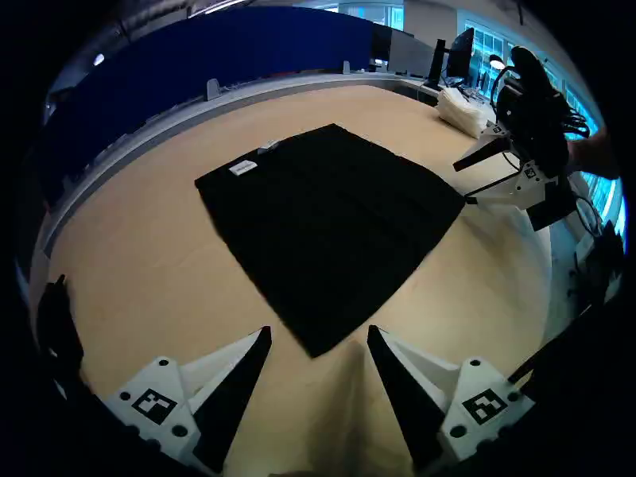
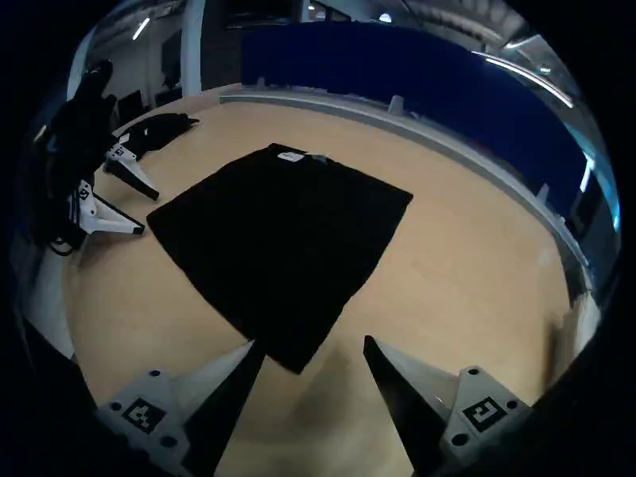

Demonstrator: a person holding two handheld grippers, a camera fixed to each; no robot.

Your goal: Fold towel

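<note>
Wooden table [image 1: 159, 262] beneath blue partition [image 1: 199, 63], bright windows [image 1: 485, 44].

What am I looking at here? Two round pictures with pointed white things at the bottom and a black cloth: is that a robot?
There is no robot arm here. A person holds a two-finger tool in each hand, and a wide-angle camera rides on each, looking forward along its fingers. The pointed wedges at the bottom of the left gripper view are the left tool. Those in the right gripper view are the right tool. Each picture also shows the other tool farther off, at the side. Both are open and hold nothing. On the wooden table a black towel lies spread flat, with a small white label near its far edge.
</note>
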